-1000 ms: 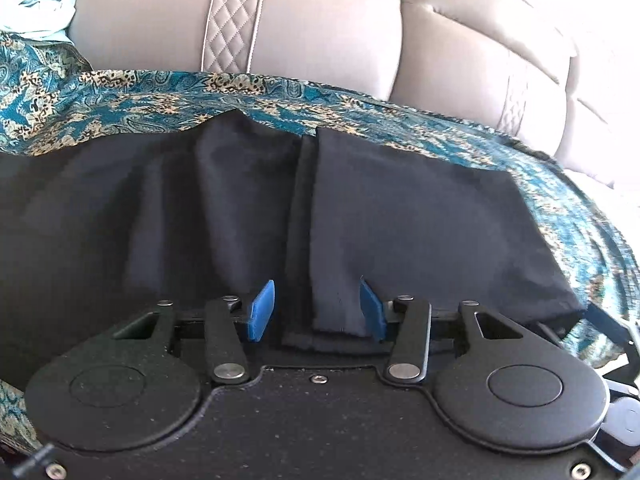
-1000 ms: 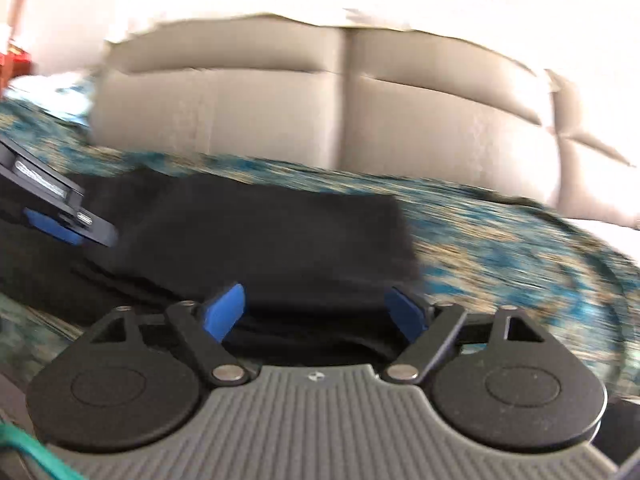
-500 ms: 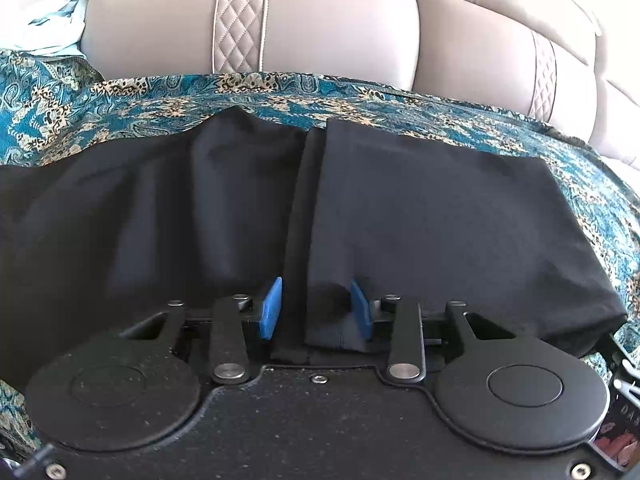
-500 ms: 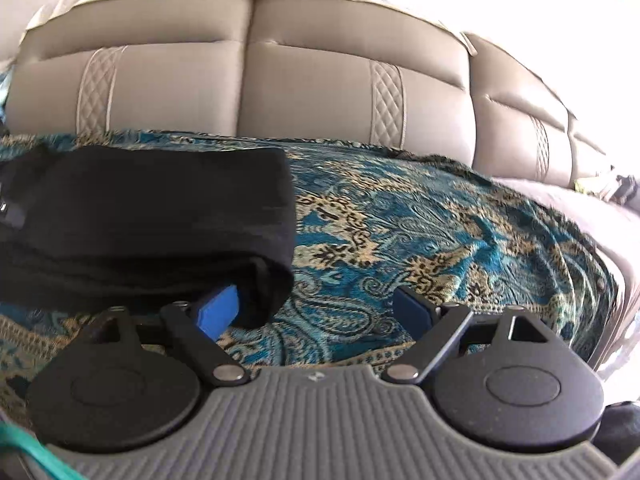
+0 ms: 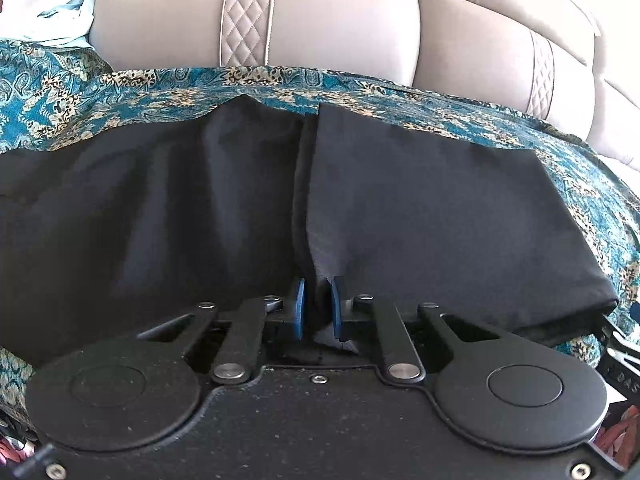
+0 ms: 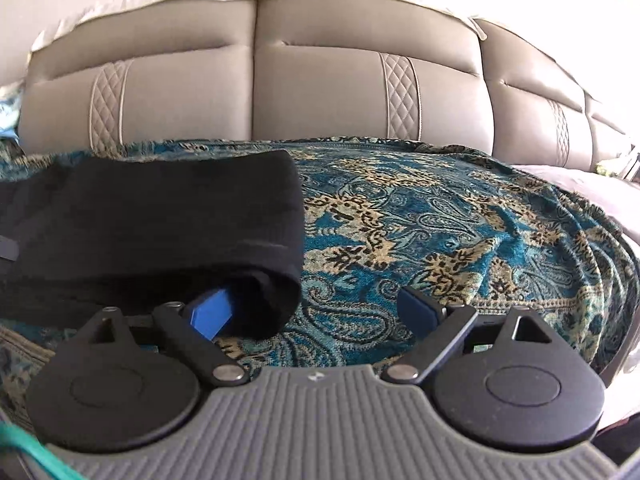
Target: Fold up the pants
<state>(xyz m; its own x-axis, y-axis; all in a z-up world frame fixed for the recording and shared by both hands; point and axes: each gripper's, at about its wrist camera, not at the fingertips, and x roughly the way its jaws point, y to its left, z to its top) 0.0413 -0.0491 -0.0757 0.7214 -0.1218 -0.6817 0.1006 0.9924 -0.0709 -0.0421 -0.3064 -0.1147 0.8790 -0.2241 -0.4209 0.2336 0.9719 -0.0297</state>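
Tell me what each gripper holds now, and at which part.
Left gripper pinches the near edge of the black pants. Right gripper is open and holds nothing.

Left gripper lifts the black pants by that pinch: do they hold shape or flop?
Probably flop: the black pants lie in soft rounded folds on the patterned throw, nothing stiff showing. The left gripper pinches only a narrow bunch at a layer edge, so the folded layers would likely sag or open. The right gripper is open beside the fold's end, giving no support.

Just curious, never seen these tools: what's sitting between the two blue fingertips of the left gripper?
A bunched edge of the black pants. The left gripper has closed its blue fingertips on that fold, seen in the left wrist view.
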